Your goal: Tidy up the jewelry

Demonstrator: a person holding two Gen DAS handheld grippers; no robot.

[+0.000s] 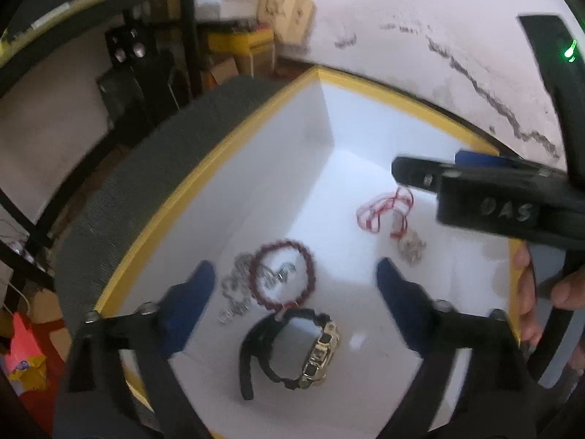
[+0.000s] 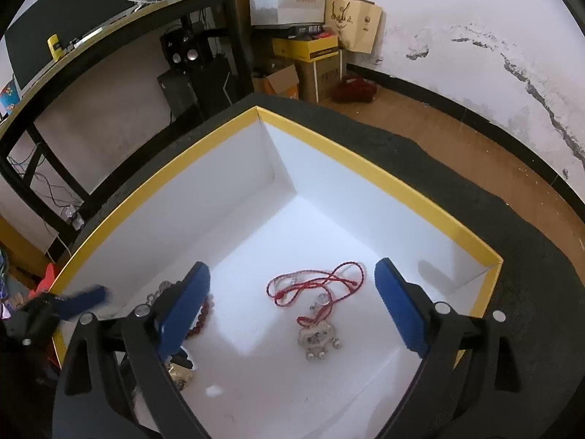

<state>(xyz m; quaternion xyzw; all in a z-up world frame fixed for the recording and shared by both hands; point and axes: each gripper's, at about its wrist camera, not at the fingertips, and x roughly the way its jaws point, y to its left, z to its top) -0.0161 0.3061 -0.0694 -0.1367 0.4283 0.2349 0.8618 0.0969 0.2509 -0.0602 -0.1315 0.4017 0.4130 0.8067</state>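
Left claw (image 1: 294, 285): jaws wide apart, holding nothing, poised over the white floor of the yellow-rimmed box (image 1: 204, 179). Between and below its blue pads lie a dark red bead bracelet (image 1: 281, 280), a silver chain (image 1: 234, 292) touching it, and a black-strapped watch (image 1: 292, 351) just beside. Right claw (image 2: 292, 292): jaws wide apart, empty, over a red cord necklace (image 2: 318, 281) with a silver pendant (image 2: 318, 340). Nothing obstructs either claw. The box rests on a dark mat (image 2: 475, 197).
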